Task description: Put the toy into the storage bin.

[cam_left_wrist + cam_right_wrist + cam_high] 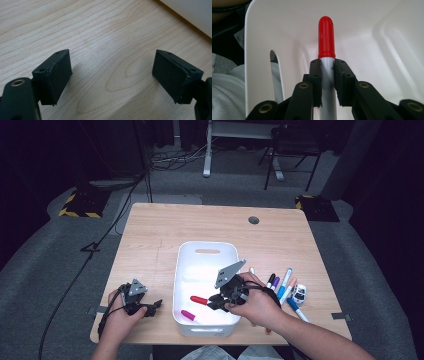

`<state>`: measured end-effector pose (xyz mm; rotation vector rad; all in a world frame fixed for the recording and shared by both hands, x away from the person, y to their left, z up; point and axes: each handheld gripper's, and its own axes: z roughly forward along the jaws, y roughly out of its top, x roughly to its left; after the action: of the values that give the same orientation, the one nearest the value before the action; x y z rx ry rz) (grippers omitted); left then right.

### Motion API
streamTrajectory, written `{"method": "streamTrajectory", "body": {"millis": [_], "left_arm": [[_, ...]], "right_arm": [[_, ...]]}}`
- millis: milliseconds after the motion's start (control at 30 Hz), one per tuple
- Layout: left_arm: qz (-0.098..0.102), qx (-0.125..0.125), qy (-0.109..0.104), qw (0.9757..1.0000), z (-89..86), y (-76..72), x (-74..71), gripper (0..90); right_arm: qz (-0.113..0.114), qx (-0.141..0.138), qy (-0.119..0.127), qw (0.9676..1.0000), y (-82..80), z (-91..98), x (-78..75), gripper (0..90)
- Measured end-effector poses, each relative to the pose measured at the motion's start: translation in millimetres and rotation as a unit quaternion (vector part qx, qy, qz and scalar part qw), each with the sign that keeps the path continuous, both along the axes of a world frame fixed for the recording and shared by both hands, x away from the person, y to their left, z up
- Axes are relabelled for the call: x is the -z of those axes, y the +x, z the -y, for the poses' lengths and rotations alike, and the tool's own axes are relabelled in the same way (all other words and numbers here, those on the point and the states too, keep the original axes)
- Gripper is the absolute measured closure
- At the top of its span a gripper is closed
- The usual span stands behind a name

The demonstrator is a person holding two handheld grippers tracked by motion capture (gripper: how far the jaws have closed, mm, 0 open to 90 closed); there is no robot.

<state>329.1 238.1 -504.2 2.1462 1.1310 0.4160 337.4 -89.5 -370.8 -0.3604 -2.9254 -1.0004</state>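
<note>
Over the white bin (186, 270) at the middle of the wooden table (150, 235), the right tongs (327, 65) are clamped on the grey barrel of a red-capped marker (326, 37). Left of the bin, the left tongs (111, 72) rest open above bare wood, holding nothing. More markers (282, 287) lie right of the bin.

Each black claw (150, 309) (212, 301) carries a grey three-cornered plate, brass-ringed screw holes, flat pads and a trailing black cable.
</note>
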Motion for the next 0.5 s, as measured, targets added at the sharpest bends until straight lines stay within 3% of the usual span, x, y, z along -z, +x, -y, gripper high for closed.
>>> {"method": "streamTrajectory", "body": {"millis": [367, 500], "left_arm": [[0.0, 0.0, 0.0, 1.0, 0.0, 0.0, 0.0, 16.4], [0.0, 0.0, 0.0, 1.0, 0.0, 0.0, 0.0, 16.4]], "right_arm": [[-0.024, -0.014, -0.022, 0.9994, 0.6, -5.2, 10.2, 77.2], [-0.039, -0.016, -0.014, 0.999, 2.1, -5.6, 14.5, 76.1]]}}
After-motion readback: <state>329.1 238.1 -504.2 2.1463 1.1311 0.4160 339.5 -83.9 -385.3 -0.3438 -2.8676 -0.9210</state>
